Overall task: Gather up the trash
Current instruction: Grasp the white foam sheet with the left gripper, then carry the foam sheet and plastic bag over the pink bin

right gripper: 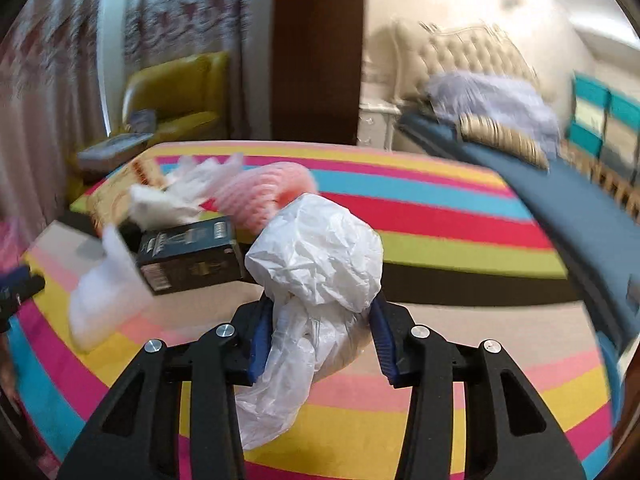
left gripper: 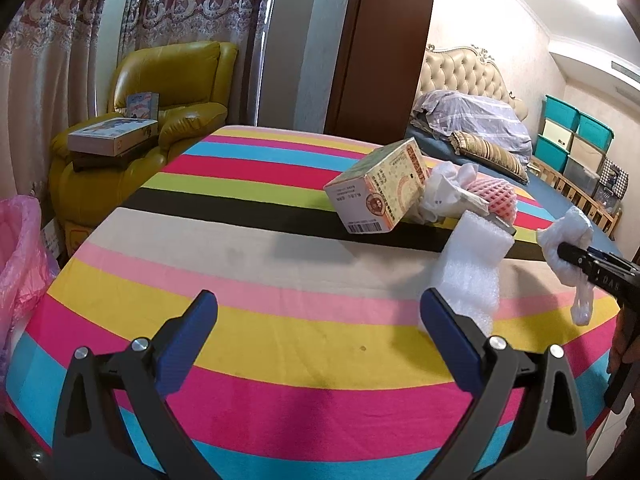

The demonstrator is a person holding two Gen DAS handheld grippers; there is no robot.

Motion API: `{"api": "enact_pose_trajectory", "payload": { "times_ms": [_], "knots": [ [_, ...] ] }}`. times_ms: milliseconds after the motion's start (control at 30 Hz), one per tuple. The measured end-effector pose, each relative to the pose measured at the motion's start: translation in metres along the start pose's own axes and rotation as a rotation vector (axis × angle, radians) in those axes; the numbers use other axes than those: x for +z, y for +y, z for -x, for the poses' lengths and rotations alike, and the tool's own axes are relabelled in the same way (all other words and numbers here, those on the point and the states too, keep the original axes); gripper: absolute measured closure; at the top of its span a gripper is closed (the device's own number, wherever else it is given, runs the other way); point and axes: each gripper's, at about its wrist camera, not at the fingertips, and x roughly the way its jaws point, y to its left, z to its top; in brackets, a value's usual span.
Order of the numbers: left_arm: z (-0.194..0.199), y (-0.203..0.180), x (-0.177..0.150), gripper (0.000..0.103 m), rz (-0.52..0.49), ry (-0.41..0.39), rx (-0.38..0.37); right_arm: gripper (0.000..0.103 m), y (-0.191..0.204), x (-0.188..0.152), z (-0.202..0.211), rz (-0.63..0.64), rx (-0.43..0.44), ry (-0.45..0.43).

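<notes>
The right gripper (right gripper: pixel 316 344) is pinching a crumpled white plastic bag (right gripper: pixel 320 256) above the striped counter (left gripper: pixel 280 336), while the pink-lined bin (left gripper: pixel 20 264), seemingly the goal, sits far off beside the spread, empty left gripper (left gripper: pixel 320 312), which is nearer it.

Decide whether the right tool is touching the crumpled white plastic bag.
Touching. In the right wrist view, the right tool has both blue pads pressed against the crumpled white plastic bag, which bulges out above and hangs below them.
</notes>
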Motion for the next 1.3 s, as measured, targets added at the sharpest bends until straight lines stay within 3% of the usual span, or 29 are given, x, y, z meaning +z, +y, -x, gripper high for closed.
{"api": "enact_pose_trajectory", "payload": {
  "times_ms": [233,400,533,767,833,933,967,1000,1067,1300],
  "knots": [
    [-0.005,-0.018,0.002,0.005,-0.083,0.050,-0.015,0.062,-0.006,-0.003,0.005,-0.019,-0.017,-0.031],
    [-0.007,-0.051,0.005,0.005,-0.125,0.084,-0.092,0.062,0.001,-0.004,0.004,0.026,-0.024,-0.033],
    [-0.027,-0.092,0.005,0.005,-0.240,0.146,-0.092,0.062,0.000,-0.003,0.005,0.022,-0.016,-0.041],
    [-0.047,-0.117,0.011,0.006,-0.286,0.170,-0.074,0.062,0.000,-0.003,0.006,0.017,-0.003,-0.043],
    [-0.054,-0.121,0.012,0.011,-0.291,0.201,-0.079,0.062,0.001,-0.003,0.007,0.021,0.000,-0.045],
    [-0.063,-0.121,0.008,0.031,-0.288,0.251,-0.093,0.062,0.002,-0.003,0.008,0.027,0.005,-0.052],
    [-0.062,-0.122,0.007,0.043,-0.295,0.243,-0.067,0.062,0.002,-0.003,0.008,0.027,0.005,-0.053],
    [-0.060,-0.121,0.007,0.046,-0.297,0.228,-0.048,0.062,0.002,-0.003,0.009,0.026,0.006,-0.053],
    [-0.047,-0.114,0.009,0.046,-0.244,0.193,-0.124,0.062,0.001,-0.004,0.009,0.025,0.007,-0.053],
    [-0.006,-0.085,0.010,0.046,-0.129,0.082,-0.120,0.062,0.003,-0.004,0.010,0.029,0.009,-0.062]
  ]
}}
